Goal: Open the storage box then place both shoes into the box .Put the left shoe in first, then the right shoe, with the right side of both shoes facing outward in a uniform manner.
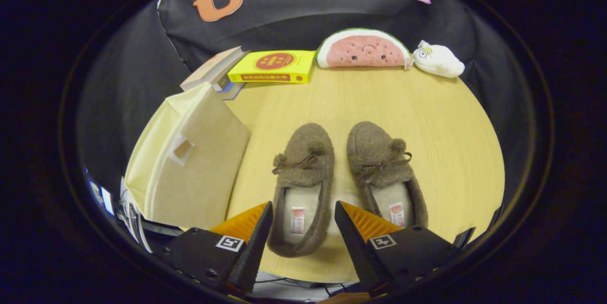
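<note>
- Our gripper (303,221) has its fingers spread wide and grips nothing; it hangs above the near edge of the table (427,119).
- The left shoe (302,185) lies with its heel end in the gap between the fingers, toe pointing away. The right shoe (385,173) sits just beside it, ahead of the right finger.
- The storage box (189,157) stands off to the left of the left finger, and we judge it closed, so opening comes first.
- Both shoes are out on the table: we judge nothing of the task done yet.
- The surface is pale wood. Well beyond the shoes lie a yellow book (272,67), a watermelon plush (363,50) and a white plush (438,59), against dark cloth.
</note>
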The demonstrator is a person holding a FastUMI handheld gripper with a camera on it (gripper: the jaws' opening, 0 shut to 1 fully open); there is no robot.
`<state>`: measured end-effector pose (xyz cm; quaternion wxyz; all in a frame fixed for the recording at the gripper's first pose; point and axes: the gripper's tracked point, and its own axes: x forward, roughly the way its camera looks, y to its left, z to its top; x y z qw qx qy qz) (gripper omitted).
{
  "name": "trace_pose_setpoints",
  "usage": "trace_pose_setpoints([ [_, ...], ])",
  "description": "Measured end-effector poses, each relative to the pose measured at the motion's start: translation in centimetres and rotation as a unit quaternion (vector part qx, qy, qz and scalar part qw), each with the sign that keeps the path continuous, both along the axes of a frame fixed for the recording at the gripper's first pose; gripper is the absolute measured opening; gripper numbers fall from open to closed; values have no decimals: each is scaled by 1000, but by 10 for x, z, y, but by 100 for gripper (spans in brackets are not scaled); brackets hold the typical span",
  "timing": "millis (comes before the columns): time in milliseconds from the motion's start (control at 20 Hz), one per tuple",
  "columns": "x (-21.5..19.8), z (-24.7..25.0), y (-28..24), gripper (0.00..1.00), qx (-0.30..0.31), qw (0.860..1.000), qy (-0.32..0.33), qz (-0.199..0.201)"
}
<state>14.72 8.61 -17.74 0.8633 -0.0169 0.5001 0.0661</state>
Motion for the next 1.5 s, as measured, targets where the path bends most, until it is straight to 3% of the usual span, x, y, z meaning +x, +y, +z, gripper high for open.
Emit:
trace_pose_setpoints([
  [100,4,-14,-8,78,-12,1000,18,-7],
  [300,9,-35,-19,50,-43,997,58,-7],
  [350,10,-39,-18,49,-41,997,61,-4],
  [500,10,-40,-22,6,-50,995,82,-9],
  [600,11,-37,-18,1,-46,996,79,-10],
  [1000,-8,7,-8,0,-23,998,53,-34],
  [1500,-39,125,77,0,23,999,-23,-29],
])
